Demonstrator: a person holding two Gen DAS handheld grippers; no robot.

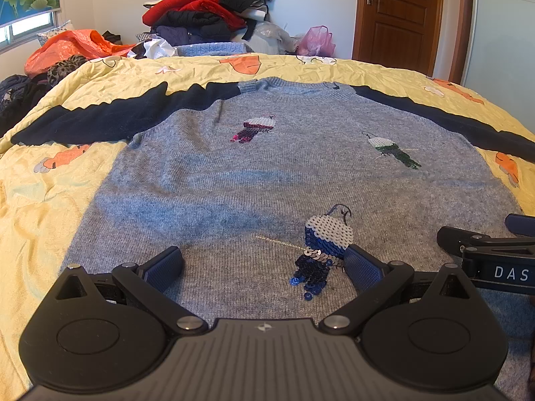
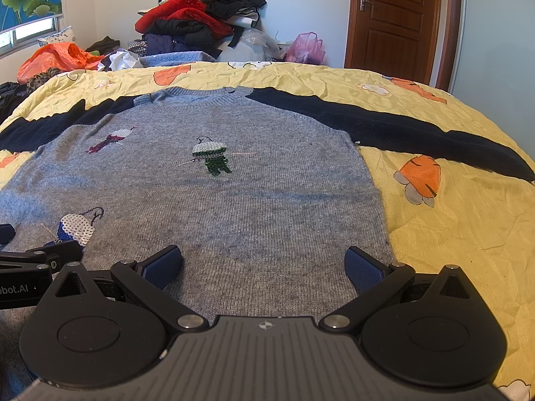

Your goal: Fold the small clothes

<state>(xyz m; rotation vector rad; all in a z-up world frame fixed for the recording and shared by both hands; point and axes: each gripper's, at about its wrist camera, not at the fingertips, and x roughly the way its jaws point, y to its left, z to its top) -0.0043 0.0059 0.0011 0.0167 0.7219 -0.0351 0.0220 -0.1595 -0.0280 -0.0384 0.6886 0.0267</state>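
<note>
A grey knit sweater (image 1: pixel 254 173) with dark navy sleeves (image 1: pixel 100 117) and three sequin birds lies flat, front up, on the yellow bedspread (image 1: pixel 40 200). It also shows in the right wrist view (image 2: pixel 254 200), sleeves (image 2: pixel 418 133) spread sideways. My left gripper (image 1: pixel 264 267) is open and empty, low over the sweater's lower hem beside the blue sequin bird (image 1: pixel 324 240). My right gripper (image 2: pixel 264 267) is open and empty over the hem near the sweater's right edge. Each gripper shows at the edge of the other's view.
A tall pile of red and black clothes (image 1: pixel 207 10) stands behind the bed. An orange bag (image 1: pixel 67 50) and a pink bag (image 1: pixel 316 41) lie by it. A brown door (image 1: pixel 398 16) is at the back right. Bare bedspread (image 2: pixel 451 227) lies to the sweater's right.
</note>
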